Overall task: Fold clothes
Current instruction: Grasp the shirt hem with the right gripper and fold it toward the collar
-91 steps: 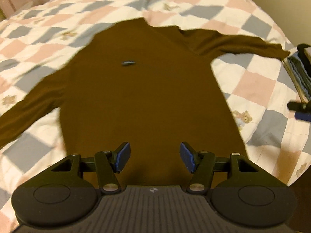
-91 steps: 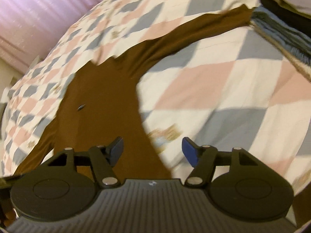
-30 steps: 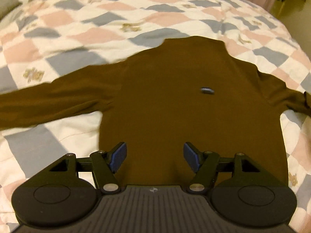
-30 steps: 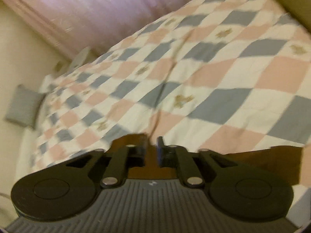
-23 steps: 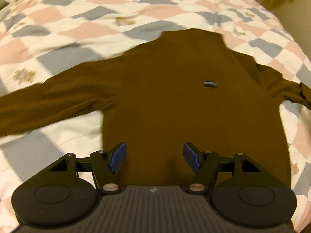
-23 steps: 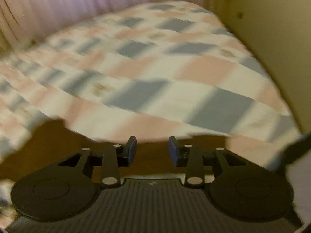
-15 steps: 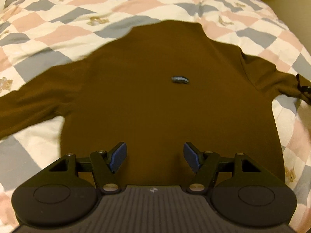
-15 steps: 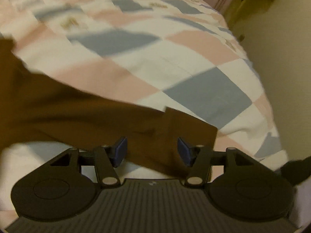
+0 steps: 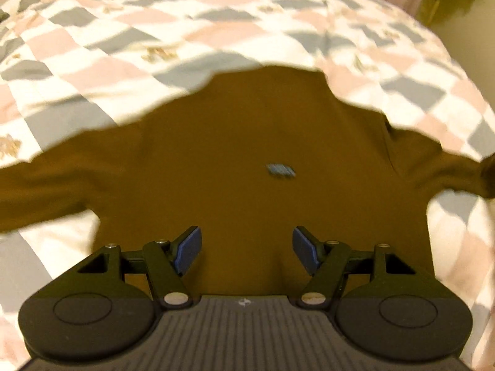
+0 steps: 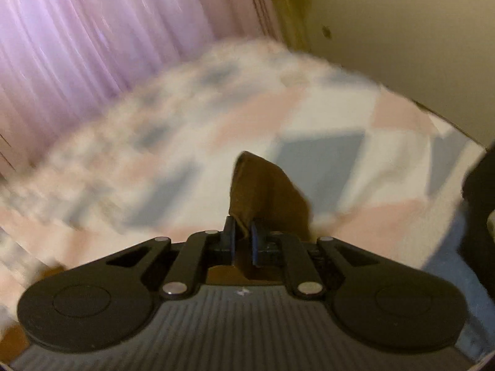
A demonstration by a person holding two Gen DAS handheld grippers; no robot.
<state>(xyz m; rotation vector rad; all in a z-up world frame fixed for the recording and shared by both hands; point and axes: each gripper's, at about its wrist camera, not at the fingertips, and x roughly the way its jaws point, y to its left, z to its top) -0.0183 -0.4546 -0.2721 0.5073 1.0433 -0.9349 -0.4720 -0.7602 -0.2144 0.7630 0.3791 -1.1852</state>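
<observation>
A brown long-sleeved sweater lies flat on the checkered quilt, sleeves spread to both sides, with a small blue label on its chest. My left gripper is open and empty, hovering over the sweater's lower body. My right gripper is shut on the cuff end of the brown sleeve, which sticks up between the blue pads. The right wrist view is blurred.
The quilt in pink, grey and white squares covers the bed. Pink curtains hang behind it, with a beige wall to the right. A dark object shows at the right edge.
My right gripper, open over the sleeve half a second ago, has shut on its cuff and lifted it. My left gripper stays open and has shifted a little over the sweater.
</observation>
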